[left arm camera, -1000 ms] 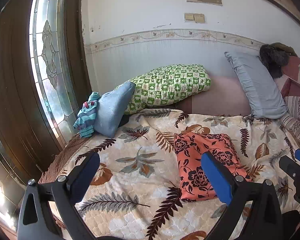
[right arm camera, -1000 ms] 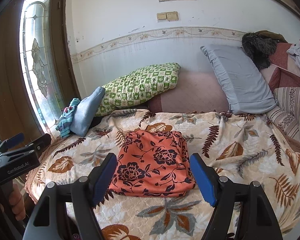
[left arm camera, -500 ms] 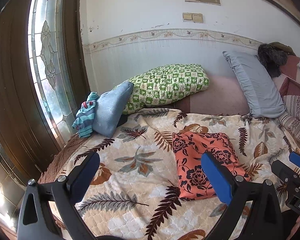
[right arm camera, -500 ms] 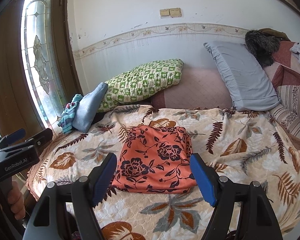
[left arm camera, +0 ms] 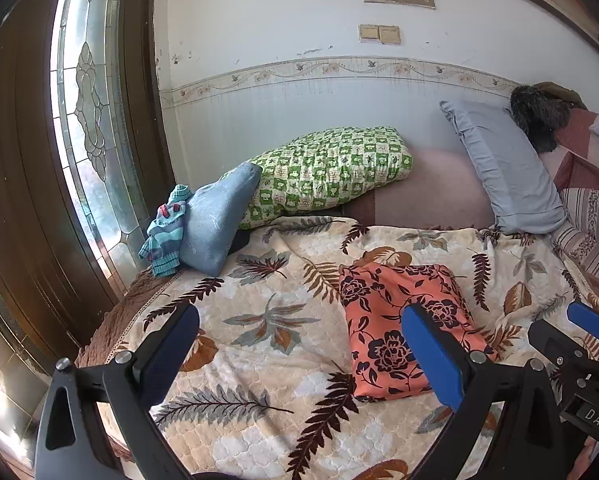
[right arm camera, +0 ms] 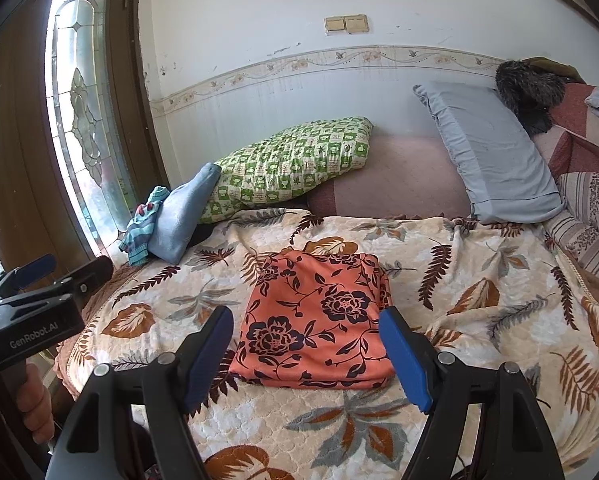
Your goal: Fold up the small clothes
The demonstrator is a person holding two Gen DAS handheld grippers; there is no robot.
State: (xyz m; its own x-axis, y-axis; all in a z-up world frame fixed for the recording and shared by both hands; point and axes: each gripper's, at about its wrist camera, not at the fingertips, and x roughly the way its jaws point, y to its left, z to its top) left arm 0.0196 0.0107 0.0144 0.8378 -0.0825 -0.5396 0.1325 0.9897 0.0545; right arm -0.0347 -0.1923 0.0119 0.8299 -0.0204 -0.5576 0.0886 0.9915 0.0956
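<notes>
Garment (right arm camera: 315,320): orange, dark floral print; folded to a rectangle; flat on the blanket (right arm camera: 479,280), near its middle; in the right view it lies between and beyond the fingers, touched by neither.

Right gripper (right arm camera: 307,354): fingers spread wide, blue pads (right arm camera: 403,360) bare; held above the near edge of the blanket, nothing in its grasp.

Left gripper (left arm camera: 299,360): fingers spread wide, empty; over the blanket left of the garment; its right pad (left arm camera: 431,356) overlaps the garment's near corner in that view, contact cannot be told. In the right view it shows at far left, gripped by a hand (right arm camera: 35,404).

Blanket: cream, leaf pattern; covers the bed.

Green pillow (right arm camera: 295,164): checked; against the wall, behind the blanket.

Blue cloth (right arm camera: 183,216): leaning on the green pillow's left end.

Striped cloth (right arm camera: 139,228): teal; bunched just left of the blue cloth, beside the window (right arm camera: 79,120).

Grey pillow (right arm camera: 491,148): propped at the right rear; a dark furry item (right arm camera: 527,84) sits by its top.

Nothing lies between either gripper and the garment.
</notes>
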